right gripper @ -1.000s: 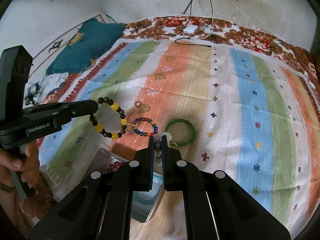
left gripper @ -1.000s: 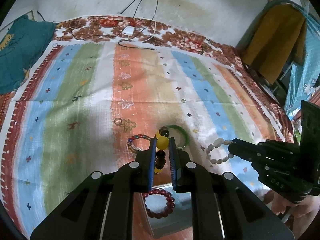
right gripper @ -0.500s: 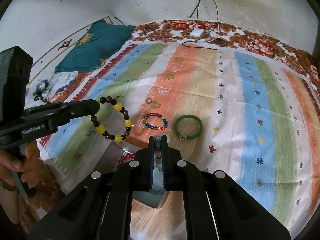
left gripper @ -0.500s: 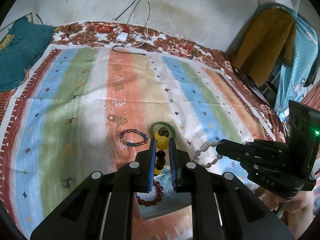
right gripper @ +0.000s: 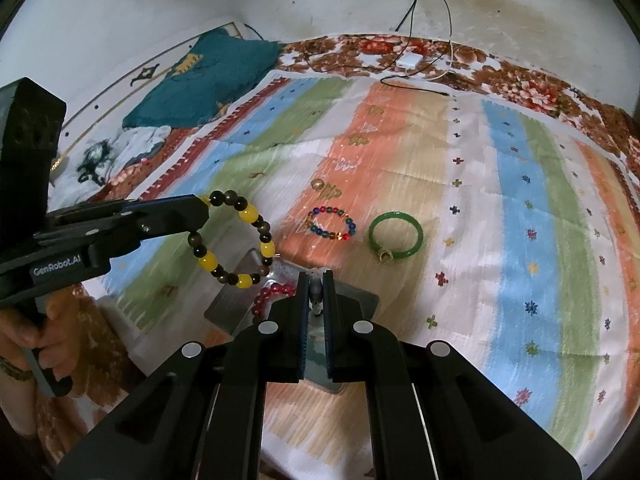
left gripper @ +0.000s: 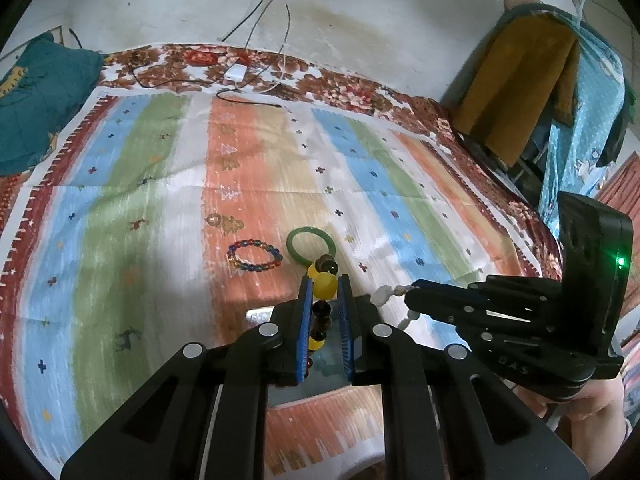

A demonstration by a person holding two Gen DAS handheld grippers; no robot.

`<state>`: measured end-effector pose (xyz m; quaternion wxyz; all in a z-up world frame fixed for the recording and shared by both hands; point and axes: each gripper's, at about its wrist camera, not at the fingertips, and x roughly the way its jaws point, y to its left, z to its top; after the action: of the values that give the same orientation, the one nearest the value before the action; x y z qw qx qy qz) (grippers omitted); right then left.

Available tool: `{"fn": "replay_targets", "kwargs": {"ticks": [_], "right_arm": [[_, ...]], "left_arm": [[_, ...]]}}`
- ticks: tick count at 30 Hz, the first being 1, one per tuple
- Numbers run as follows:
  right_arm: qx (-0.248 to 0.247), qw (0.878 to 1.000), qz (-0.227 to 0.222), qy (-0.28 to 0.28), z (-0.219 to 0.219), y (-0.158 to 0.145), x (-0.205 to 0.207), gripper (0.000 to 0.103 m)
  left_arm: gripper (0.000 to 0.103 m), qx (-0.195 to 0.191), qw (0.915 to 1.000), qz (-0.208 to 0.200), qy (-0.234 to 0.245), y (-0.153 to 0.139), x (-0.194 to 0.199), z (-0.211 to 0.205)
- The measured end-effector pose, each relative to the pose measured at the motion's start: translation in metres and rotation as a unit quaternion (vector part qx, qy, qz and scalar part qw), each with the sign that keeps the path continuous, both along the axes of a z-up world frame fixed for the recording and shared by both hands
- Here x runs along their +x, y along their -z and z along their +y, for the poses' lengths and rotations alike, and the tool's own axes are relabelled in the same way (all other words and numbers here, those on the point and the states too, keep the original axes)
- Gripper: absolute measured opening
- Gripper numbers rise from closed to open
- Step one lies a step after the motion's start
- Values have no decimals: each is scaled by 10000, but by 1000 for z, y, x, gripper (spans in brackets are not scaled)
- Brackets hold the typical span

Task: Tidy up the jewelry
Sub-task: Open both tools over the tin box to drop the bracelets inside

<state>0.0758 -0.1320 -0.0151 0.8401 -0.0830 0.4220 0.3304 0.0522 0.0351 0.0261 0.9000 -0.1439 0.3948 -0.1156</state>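
Note:
My left gripper (left gripper: pixel 323 283) is shut on a yellow-and-brown bead bracelet (left gripper: pixel 322 285), which hangs from it above the metal tray in the right wrist view (right gripper: pixel 240 240). My right gripper (right gripper: pixel 316 280) is shut on a white bead bracelet (right gripper: pixel 316 291), seen dangling from its tip in the left wrist view (left gripper: pixel 386 295). Both hover over a metal tray (right gripper: pixel 352 294) that holds a dark red bead bracelet (right gripper: pixel 272 295). A multicolour bead bracelet (right gripper: pixel 331 223) and a green bangle (right gripper: pixel 395 234) lie on the striped cloth beyond the tray.
A small ring (right gripper: pixel 318 184) lies farther back on the striped cloth (right gripper: pixel 520 200). A teal cushion (right gripper: pixel 208 80) sits at the far left. A charger and cables (right gripper: pixel 410 60) lie by the wall. Clothes hang at the right (left gripper: pixel 520 80).
Both grippers have drawn back toward me and over the tray, each still holding its bracelet. The bracelets on the cloth now lie farther ahead.

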Motion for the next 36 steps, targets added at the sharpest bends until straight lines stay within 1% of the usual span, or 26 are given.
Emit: {"fn": "replay_targets", "kwargs": {"ticks": [4,8,10,12,13,14,16,17,18,22,24,27,30,33,35,36], "right_arm": [[-16,10000,44,-42,1,2,-4,8],[28,9998,158,-67,2,5,-3,8],[-42,9999,137,-42,3,6,-3,9],[-73,9999,101,24,2,6,-1,20],[-82,9999,80,59,2,6,-1,36],[-92,9999,50,101,1,5,0,43],[-113,9998,28,177,-1,5,3,43],[-106,9997,50,212,-3,6,4,46],[-92,9996,75,259,-4,7,6,48],[-42,9986,131,509,-12,7,18,56],[-68,9980,136,607,-15,8,25,59],[-182,9974,141,688,-16,11,33,60],[-139,9966,235,782,-18,13,42,66],[-119,9958,277,862,-20,14,49,68],[-129,9954,277,910,-20,14,53,73],[-130,9953,274,922,-20,15,54,73]], "left_arm": [[12,8,10000,44,55,3,-4,-4],[13,-7,9997,212,119,8,-4,-8],[18,-16,9996,261,116,10,-3,-9],[31,-17,9996,274,61,11,-1,-7],[34,-8,9996,282,19,12,0,-6],[37,-4,9996,293,-16,12,0,-6],[44,2,9993,355,-139,15,3,-1],[50,10,9991,387,-193,17,5,1],[54,29,9988,413,-244,18,8,4],[64,124,9972,569,-471,24,20,14],[71,163,9961,651,-564,27,26,18],[75,280,9947,753,-645,32,37,22],[80,321,9938,838,-657,36,46,25],[83,382,9931,904,-636,39,53,27],[86,376,9928,954,-625,41,56,28],[89,372,9924,994,-626,43,58,29]]}}
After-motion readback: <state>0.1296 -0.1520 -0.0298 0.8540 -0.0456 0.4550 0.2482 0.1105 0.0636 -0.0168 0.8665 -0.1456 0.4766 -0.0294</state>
